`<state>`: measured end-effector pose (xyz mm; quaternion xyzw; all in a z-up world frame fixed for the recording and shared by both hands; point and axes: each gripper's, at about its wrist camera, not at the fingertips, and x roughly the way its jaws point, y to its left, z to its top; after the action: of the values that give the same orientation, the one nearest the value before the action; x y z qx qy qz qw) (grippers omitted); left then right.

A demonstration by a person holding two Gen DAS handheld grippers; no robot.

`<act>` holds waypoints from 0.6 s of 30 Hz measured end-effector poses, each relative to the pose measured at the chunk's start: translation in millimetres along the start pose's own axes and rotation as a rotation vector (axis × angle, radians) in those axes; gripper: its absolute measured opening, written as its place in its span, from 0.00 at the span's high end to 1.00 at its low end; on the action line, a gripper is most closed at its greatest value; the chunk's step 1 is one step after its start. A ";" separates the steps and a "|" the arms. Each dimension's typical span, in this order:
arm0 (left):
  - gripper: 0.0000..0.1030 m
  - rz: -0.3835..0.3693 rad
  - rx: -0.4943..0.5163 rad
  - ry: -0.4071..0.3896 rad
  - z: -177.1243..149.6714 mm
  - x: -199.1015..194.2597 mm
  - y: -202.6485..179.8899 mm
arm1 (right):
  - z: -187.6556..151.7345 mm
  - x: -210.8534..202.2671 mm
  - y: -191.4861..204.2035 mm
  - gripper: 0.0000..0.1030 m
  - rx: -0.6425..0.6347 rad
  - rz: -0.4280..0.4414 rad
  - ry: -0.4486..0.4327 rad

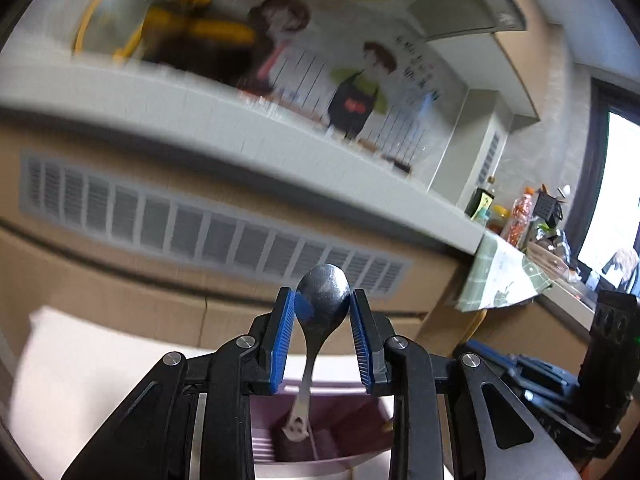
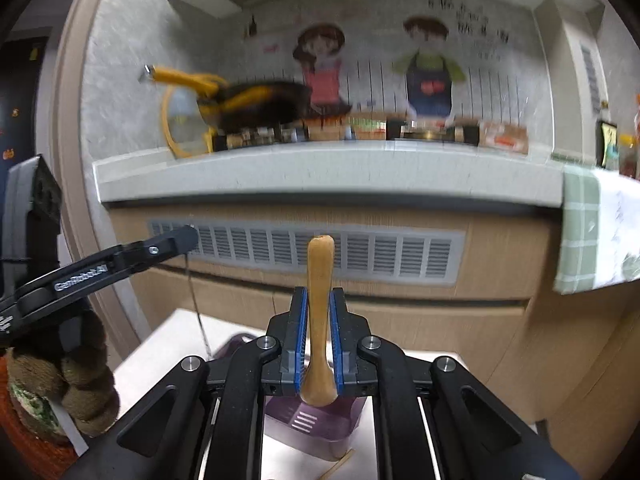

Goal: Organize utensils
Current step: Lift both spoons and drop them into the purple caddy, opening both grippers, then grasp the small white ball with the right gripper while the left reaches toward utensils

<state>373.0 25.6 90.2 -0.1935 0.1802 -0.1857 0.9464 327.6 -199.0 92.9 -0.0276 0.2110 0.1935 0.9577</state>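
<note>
My left gripper (image 1: 322, 304) is shut on a metal spoon (image 1: 322, 294), pinching its bowl, which points up. The spoon's handle hangs down over a purple utensil holder (image 1: 352, 440) on a white table. My right gripper (image 2: 318, 316) is shut on a wooden utensil (image 2: 319, 280) by its handle, which points up; its wider end hangs just above the purple holder (image 2: 312, 428). The left gripper also shows at the left of the right wrist view (image 2: 176, 240).
A grey countertop (image 2: 320, 176) runs across ahead, with a vent grille (image 2: 304, 252) in the wooden cabinet below it. A yellow-rimmed pan and small items sit on the counter. A green checked cloth (image 2: 592, 232) hangs at the right. Bottles (image 1: 520, 216) stand far right.
</note>
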 end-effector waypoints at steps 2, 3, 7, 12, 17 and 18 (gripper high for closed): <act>0.57 -0.028 -0.025 0.041 -14.9 11.7 13.7 | -12.7 21.4 -4.5 0.90 0.011 0.041 0.086; 0.53 -0.033 -0.045 0.060 -20.9 13.6 21.1 | -18.6 28.4 -7.1 0.89 0.029 0.052 0.127; 0.52 0.000 -0.067 0.048 -37.8 -12.0 31.1 | -34.3 21.2 -17.6 0.89 0.058 0.047 0.142; 0.52 0.131 0.006 0.073 -74.4 -70.4 30.3 | -58.5 -9.5 -8.0 0.86 -0.018 -0.086 0.144; 0.52 0.265 0.048 0.185 -131.4 -101.0 29.9 | -108.6 -11.3 8.0 0.78 -0.084 -0.087 0.292; 0.52 0.293 0.064 0.207 -144.4 -106.9 29.0 | -119.4 -9.6 11.6 0.78 -0.090 -0.076 0.331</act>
<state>229.0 52.3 -17.8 -0.1151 0.2967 -0.0705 0.9454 268.1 -207.8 -11.4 -0.1098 0.3557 0.1592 0.9144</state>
